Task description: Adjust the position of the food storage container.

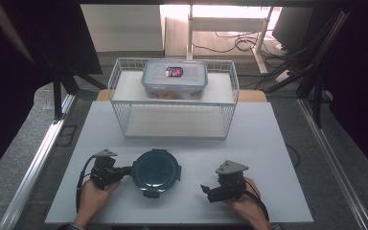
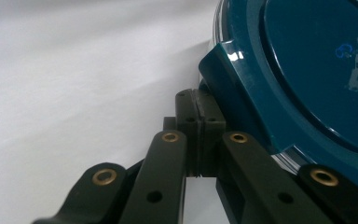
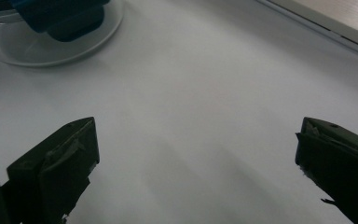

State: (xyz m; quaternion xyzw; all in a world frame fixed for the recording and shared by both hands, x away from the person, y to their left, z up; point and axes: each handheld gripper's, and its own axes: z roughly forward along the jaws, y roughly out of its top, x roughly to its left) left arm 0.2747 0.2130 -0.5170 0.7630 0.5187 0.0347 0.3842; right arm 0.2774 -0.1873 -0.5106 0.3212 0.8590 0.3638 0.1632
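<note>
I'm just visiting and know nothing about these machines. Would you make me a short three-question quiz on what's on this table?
1. True or false: the left gripper has its jaws shut.
2. What stands on the upper shelf of the wire rack? A) a mug B) a clear lidded box C) a book
3. Which gripper is next to the round dark-teal container?

Key:
1. True; the jaws meet beside the container's rim.
2. B, the clear lidded box.
3. The left one; the right gripper is open over the white table.
</note>
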